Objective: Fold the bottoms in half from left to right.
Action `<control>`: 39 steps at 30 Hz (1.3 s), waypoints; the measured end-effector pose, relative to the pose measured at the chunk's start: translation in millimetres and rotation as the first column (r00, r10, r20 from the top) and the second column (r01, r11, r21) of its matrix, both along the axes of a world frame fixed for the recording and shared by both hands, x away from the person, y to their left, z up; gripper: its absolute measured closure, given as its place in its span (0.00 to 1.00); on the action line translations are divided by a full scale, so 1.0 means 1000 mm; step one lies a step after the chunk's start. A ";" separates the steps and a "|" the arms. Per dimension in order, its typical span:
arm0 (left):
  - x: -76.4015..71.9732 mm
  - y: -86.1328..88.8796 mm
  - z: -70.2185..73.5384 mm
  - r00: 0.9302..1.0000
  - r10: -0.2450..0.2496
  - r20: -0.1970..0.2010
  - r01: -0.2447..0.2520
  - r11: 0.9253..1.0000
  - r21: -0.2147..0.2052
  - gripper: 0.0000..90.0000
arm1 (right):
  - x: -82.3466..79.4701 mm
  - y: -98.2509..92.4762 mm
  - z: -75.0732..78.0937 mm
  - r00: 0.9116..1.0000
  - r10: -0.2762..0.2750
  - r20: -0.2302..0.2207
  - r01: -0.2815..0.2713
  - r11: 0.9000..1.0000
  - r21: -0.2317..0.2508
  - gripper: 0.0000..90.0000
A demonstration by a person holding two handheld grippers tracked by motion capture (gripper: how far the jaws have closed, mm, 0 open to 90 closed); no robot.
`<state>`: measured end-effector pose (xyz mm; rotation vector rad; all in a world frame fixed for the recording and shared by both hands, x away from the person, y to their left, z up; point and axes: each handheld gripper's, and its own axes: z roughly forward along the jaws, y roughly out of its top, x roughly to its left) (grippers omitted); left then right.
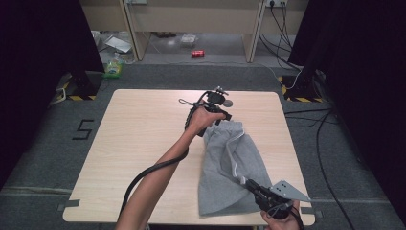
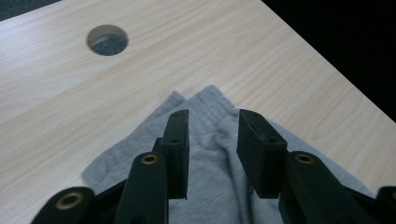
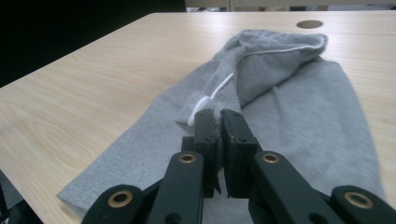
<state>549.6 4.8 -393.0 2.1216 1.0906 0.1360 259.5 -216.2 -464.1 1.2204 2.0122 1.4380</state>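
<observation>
- Grey jersey garment (image 1: pixel 230 167), apparently shorts or a drawstring bag, lies flat on the pale wooden tabletop (image 1: pixel 143 143) and stretches from the left tongs (image 1: pixel 221 115) at its far end to the right tongs (image 1: pixel 245 182) at its near end.
- Right tongs are pressed together, pinching a folded edge of the fabric where a white cord (image 3: pixel 212 95) ends just ahead of the tips; this grip seems meant to anchor the near end while the cloth is arranged.
- Left tongs (image 2: pixel 212 135) stand spread, jaws on either side of a raised crease at the garment's far corner, pads not pressing it; judged a release or re-grip.
- White-piped hem (image 3: pixel 289 46) lies well beyond the right tongs, the fabric bunched there.
- Round cable hole (image 2: pixel 107 39) lies beyond the left tongs, apart from the cloth.
- Containers: none on the tabletop; whether the garment's folds hold anything cannot be told.
</observation>
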 end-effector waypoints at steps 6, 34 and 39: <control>0.005 0.031 -0.020 0.999 0.033 -0.025 -0.032 0.999 0.013 0.69 | -0.025 -0.029 -0.002 0.995 -0.101 0.019 0.102 0.994 -0.031 0.96; 0.002 0.061 -0.077 0.994 0.067 -0.088 -0.065 0.998 0.028 0.55 | 0.106 0.028 -0.019 0.989 -0.043 -0.144 -0.019 0.915 -0.402 0.86; 0.002 0.063 -0.076 0.994 0.070 -0.084 -0.068 0.998 0.016 0.54 | 0.114 -0.010 -0.011 0.984 -0.148 -0.099 0.083 0.873 -0.481 0.95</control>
